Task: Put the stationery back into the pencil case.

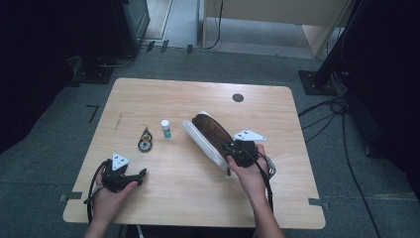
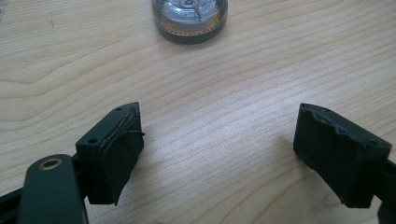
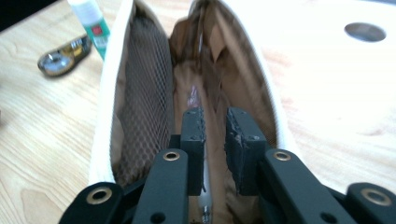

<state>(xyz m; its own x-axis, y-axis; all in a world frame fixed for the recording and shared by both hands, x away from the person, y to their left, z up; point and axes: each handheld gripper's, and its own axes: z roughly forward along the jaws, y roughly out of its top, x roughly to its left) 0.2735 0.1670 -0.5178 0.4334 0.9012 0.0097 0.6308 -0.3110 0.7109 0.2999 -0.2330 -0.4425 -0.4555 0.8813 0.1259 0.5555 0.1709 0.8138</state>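
A white pouch (image 1: 199, 140) with a brown lining lies open near the middle of the wooden table (image 1: 198, 198). My right gripper (image 1: 233, 149) reaches into its mouth from the near end. In the right gripper view the jaws (image 3: 215, 119) stand a narrow gap apart, deep between the mesh pocket (image 3: 142, 88) and the brown lining, and the pads press on nothing. A slim pale thing (image 3: 193, 95) lies in the fold just ahead of them. My left gripper (image 1: 141, 173) rests on the table at the near left, open wide (image 2: 219, 128) over bare wood.
A round glass-faced metal piece (image 1: 144, 144) (image 2: 189, 18) lies just ahead of the left gripper. A small white bottle with a green label (image 1: 166, 129) (image 3: 92, 21) stands left of the pouch. A dark round hole (image 1: 237, 97) marks the table's far side.
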